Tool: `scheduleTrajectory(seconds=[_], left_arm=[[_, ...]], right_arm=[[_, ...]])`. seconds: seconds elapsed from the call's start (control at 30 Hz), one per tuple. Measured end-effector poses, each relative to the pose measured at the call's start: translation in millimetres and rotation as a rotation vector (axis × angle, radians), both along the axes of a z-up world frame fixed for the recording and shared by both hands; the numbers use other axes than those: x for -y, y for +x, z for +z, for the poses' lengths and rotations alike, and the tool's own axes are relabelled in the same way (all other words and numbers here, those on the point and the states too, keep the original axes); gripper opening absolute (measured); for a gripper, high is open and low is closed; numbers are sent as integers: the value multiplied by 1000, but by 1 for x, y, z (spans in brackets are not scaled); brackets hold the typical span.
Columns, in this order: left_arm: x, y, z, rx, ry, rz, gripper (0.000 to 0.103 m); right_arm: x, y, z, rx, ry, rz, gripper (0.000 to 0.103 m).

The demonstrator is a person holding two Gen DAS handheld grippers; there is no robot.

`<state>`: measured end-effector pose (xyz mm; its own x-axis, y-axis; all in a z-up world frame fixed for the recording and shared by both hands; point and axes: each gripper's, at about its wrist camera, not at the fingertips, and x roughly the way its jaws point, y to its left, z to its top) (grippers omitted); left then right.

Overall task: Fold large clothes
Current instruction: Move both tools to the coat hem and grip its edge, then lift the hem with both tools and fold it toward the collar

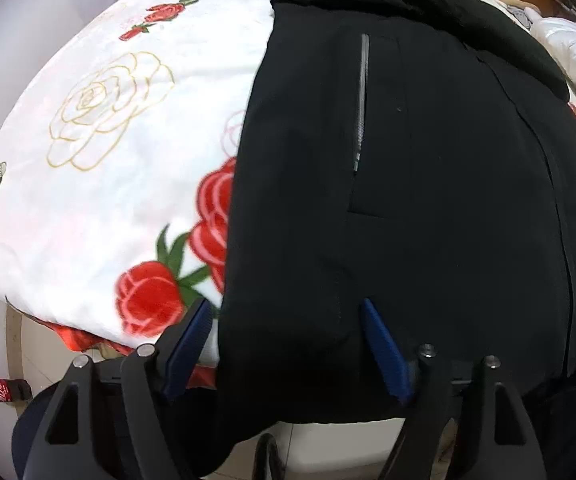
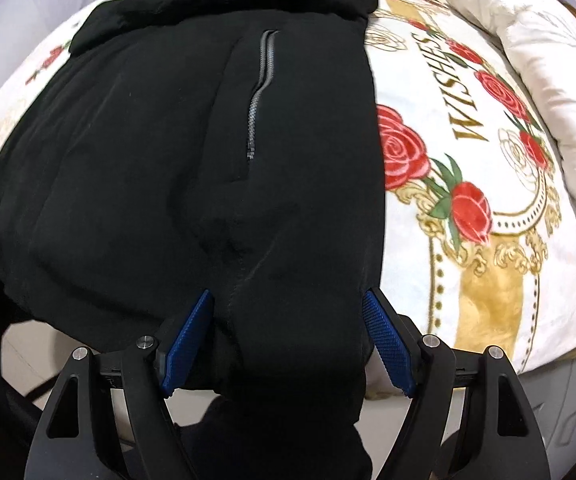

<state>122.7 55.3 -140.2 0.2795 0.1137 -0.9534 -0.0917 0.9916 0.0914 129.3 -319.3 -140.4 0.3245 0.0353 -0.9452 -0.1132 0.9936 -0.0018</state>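
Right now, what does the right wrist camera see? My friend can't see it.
A big black fabric jacket with a grey pocket zipper lies on a white blanket with red roses. The right claw hangs open, its blue pads on either side of the jacket's near hem.

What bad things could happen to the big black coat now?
1. The black coat hangs over the near edge of the bed, so it might slide toward the floor.
2. The left hand-held gripper and the right hand-held gripper are both open around the hem. If they catch only the top layer, the fold could come out crooked.
3. The pocket zipper could snag or bunch inside the fold.
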Motion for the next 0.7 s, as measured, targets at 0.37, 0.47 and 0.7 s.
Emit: scheduleTrajectory(seconds=[0.37,0.47,0.7], left_arm=[[21,7,43,107,-23,-79,16],[24,16,70,166,-57,-84,16],[31,48,116,271,-84,-121,16]], right_arm=[[-38,-6,30,123,-88,104,25],[-39,-2,54,180,-63,102,22],[-45,29,107,292,-67,118,20]])
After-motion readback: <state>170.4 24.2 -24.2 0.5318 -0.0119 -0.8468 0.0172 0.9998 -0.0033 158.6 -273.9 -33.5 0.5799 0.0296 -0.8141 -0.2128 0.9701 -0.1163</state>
